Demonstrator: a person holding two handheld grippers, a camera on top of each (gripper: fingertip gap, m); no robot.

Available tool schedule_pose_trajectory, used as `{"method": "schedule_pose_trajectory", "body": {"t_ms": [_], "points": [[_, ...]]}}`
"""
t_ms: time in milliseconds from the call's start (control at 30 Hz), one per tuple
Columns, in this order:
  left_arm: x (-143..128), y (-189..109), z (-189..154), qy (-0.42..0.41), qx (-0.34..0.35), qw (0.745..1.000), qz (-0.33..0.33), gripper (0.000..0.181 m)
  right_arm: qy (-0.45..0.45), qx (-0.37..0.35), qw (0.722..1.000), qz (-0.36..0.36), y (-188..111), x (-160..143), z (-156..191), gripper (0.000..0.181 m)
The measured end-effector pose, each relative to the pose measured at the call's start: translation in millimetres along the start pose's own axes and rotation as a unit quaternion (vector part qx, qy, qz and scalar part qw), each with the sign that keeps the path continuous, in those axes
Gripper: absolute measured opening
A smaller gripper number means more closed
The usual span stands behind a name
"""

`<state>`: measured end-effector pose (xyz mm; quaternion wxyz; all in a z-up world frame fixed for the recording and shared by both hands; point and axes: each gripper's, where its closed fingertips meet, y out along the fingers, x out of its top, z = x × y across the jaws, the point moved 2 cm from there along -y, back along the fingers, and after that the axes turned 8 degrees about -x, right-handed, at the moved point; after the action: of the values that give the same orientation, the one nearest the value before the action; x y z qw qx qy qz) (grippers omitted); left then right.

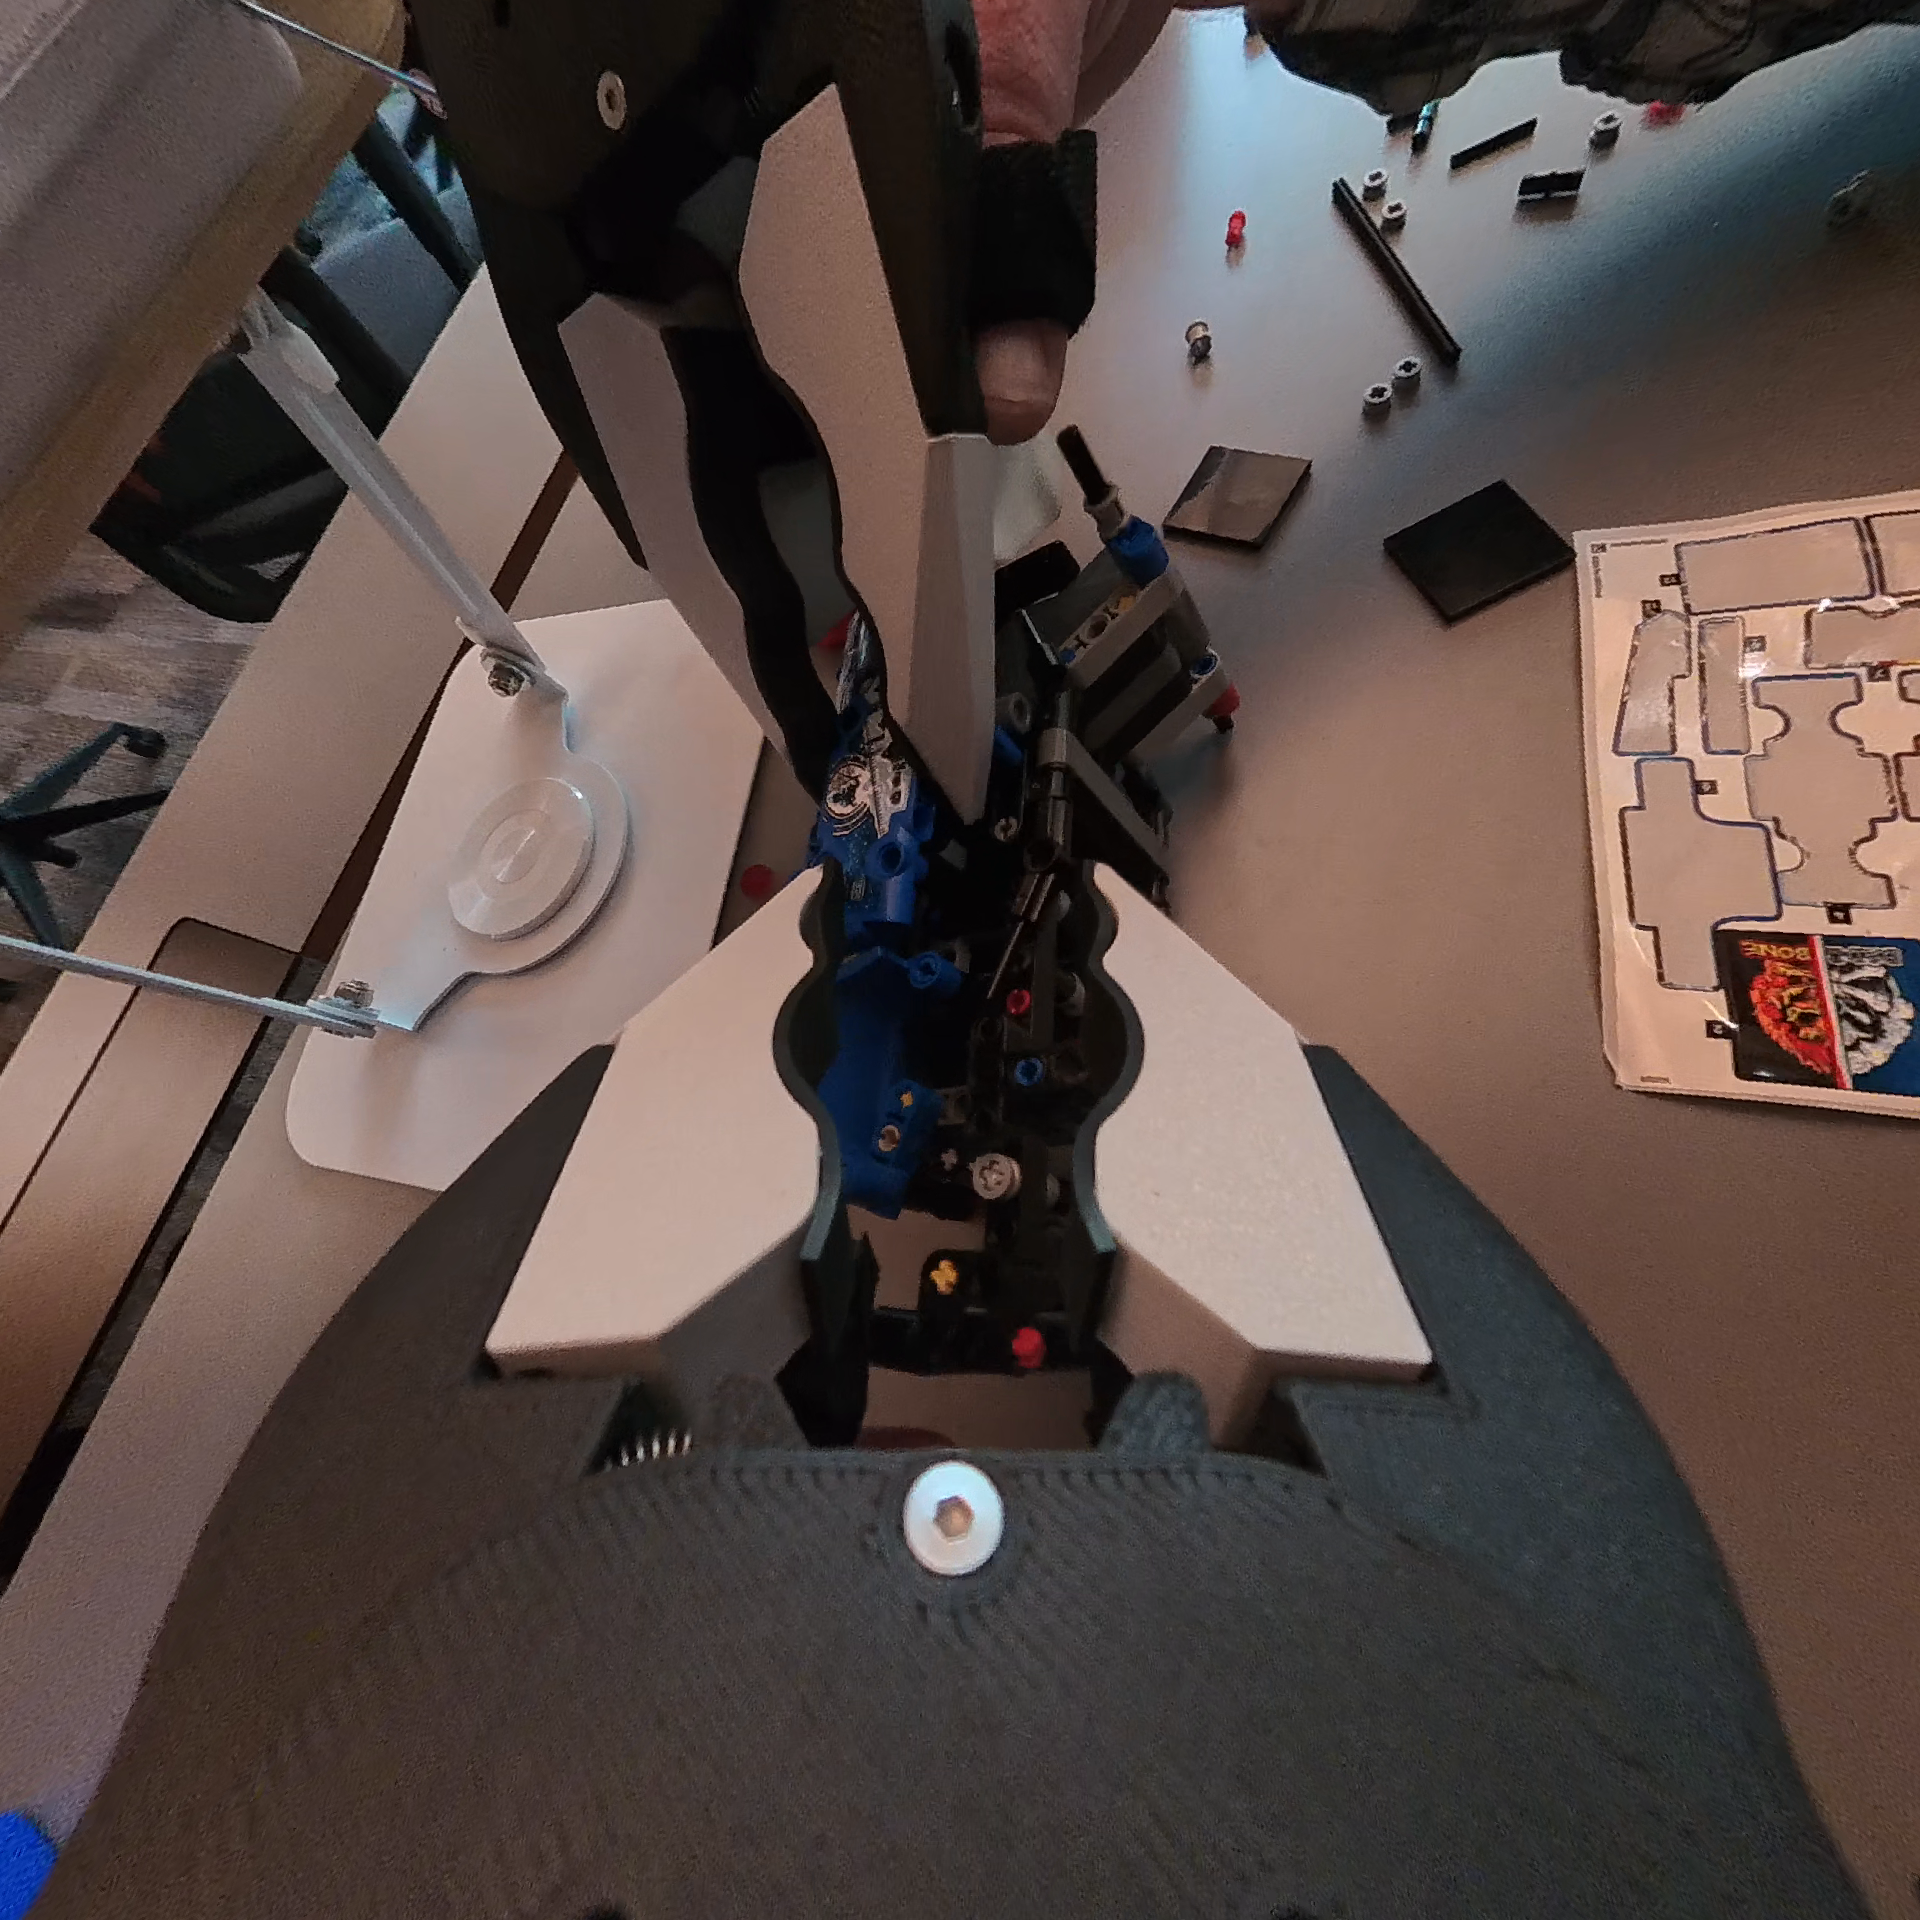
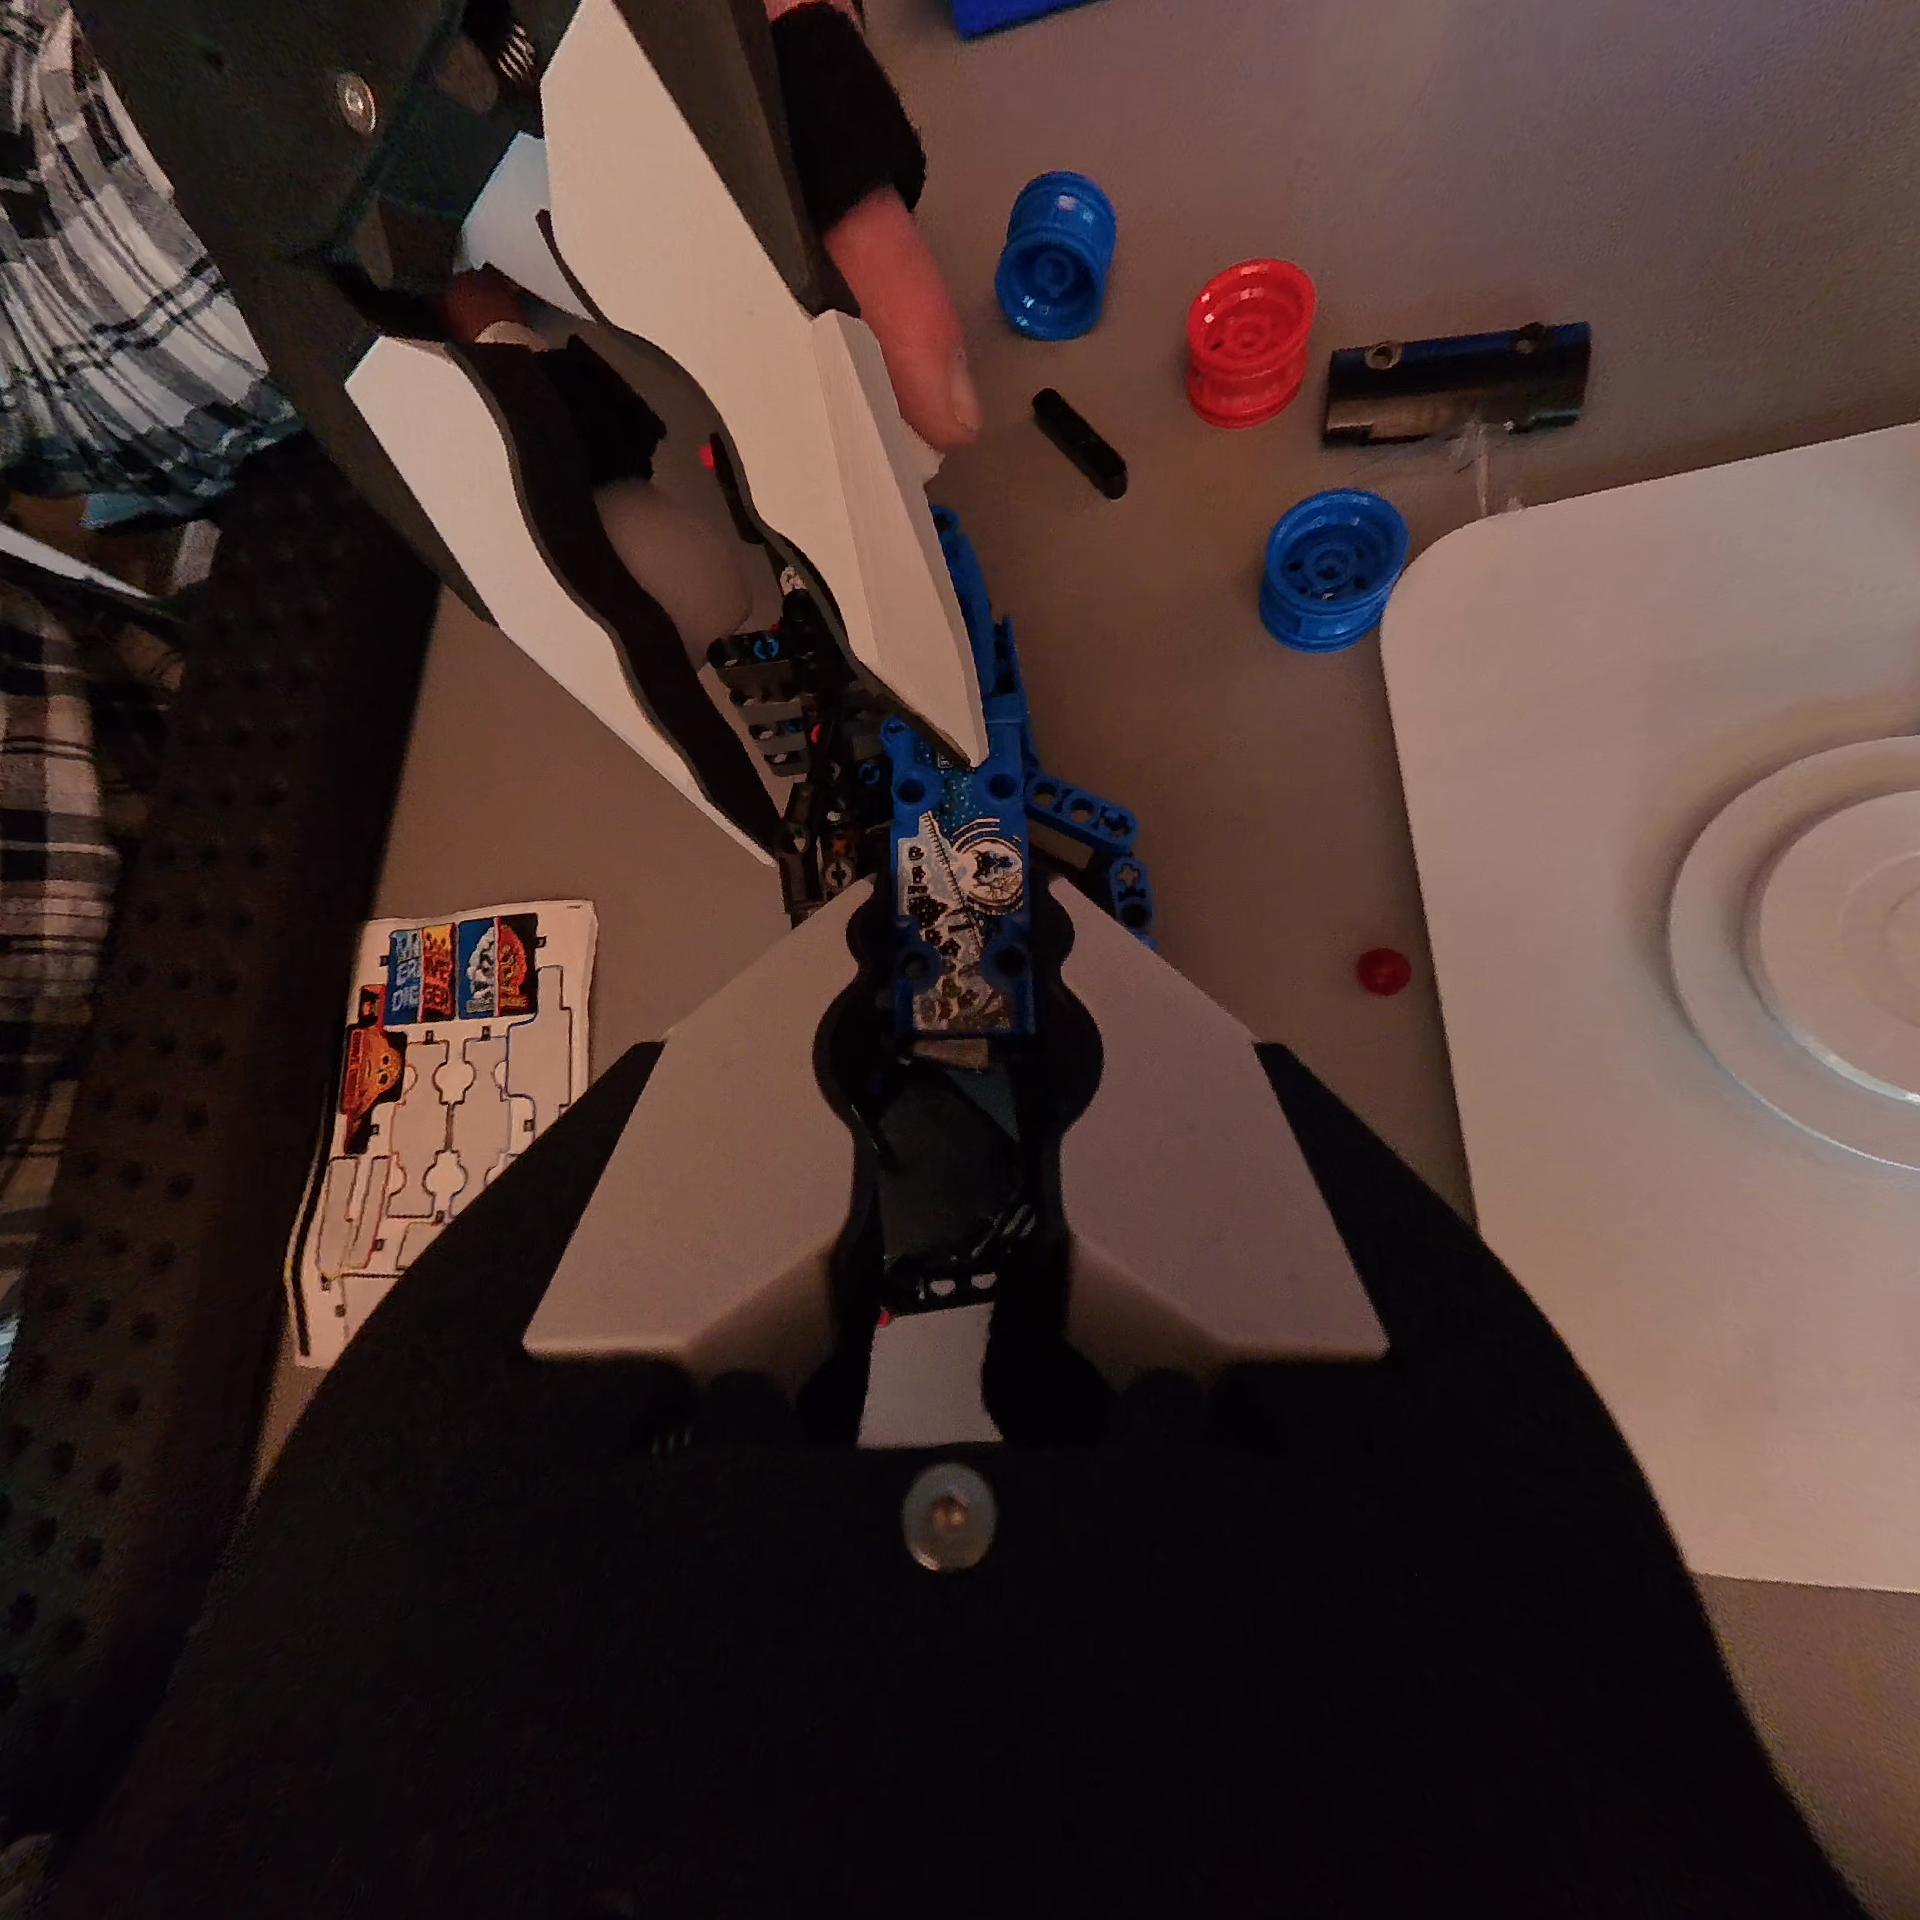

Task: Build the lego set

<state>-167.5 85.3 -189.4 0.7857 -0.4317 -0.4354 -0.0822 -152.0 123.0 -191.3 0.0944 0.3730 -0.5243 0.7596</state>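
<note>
A blue and black lego model [image 1: 935, 1039] is held above the grey table [image 1: 1455, 1039] between both grippers. My left gripper [image 1: 961, 873] is shut on the model's black and blue frame. My right gripper [image 1: 894, 800] comes in from the top of the left wrist view, its tips at the model's blue printed panel [image 1: 868, 784]. In the right wrist view my right gripper [image 2: 961, 888] is shut on that blue panel [image 2: 961, 914], and the left gripper [image 2: 873, 810] reaches in from the upper left. The model's lower part is hidden by the fingers.
A sticker sheet [image 1: 1756, 810] lies right of the model; it also shows in the right wrist view [image 2: 447, 1091]. Two black tiles [image 1: 1236, 494], a long black axle [image 1: 1397, 270] and small grey connectors lie beyond. Two blue wheels [image 2: 1055, 255], a red wheel [image 2: 1247, 343] and a dark beam [image 2: 1455, 379] lie near a white stand base [image 2: 1662, 935]. Only a small space, under 4 cm, lies between the two pairs of fingers. Both grippers' tips are roughly 15 centimeters from the red wheel [image 2: 1247, 343].
</note>
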Motion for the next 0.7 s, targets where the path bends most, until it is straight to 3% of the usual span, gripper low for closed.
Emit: {"method": "schedule_pose_trajectory", "body": {"t_ms": [400,700], "points": [[-1.6,0.7,-1.2,0.009,0.014,1.000,0.014,0.041,-0.103,-0.092,0.990,0.019,-13.5,11.7,1.4,0.027],[2.3,6.2,-9.1,0.031,0.022,0.999,0.022,0.038,-0.105,-0.082,0.990,0.054,-3.6,-0.4,6.4,0.025]]}}
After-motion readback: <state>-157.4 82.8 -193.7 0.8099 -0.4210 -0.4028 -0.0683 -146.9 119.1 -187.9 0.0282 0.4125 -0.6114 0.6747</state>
